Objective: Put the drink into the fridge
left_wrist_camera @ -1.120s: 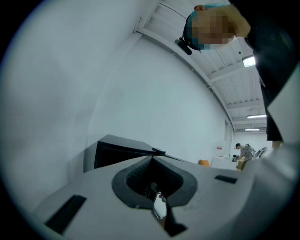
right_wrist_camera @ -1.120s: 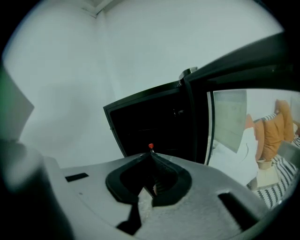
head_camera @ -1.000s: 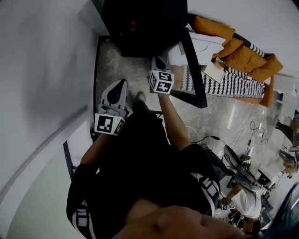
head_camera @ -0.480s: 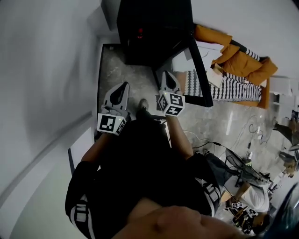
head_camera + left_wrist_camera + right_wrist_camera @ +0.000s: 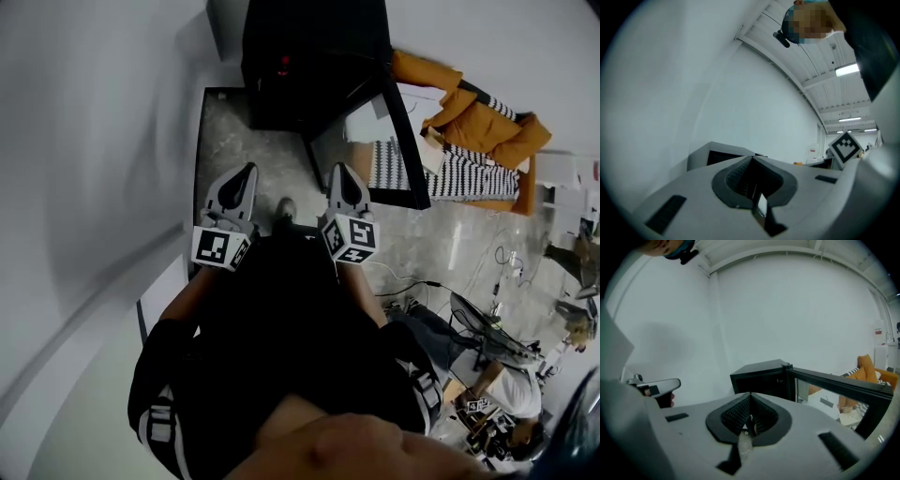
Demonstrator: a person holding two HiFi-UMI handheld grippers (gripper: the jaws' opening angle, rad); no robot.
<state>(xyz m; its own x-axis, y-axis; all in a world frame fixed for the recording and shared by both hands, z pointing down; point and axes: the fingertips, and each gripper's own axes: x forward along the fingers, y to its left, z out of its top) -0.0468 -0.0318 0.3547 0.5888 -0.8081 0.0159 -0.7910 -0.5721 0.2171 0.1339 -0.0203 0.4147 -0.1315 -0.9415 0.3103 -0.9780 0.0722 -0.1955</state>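
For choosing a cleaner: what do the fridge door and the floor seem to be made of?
Fridge door: probably glass in a black frame; things behind show through. Floor: likely polished stone or marbled tile; grey veining, light sheen.

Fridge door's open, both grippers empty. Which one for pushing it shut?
Right, probably. The right gripper sits just beside the open fridge door; the left gripper is farther over, toward the wall. Both are shut.
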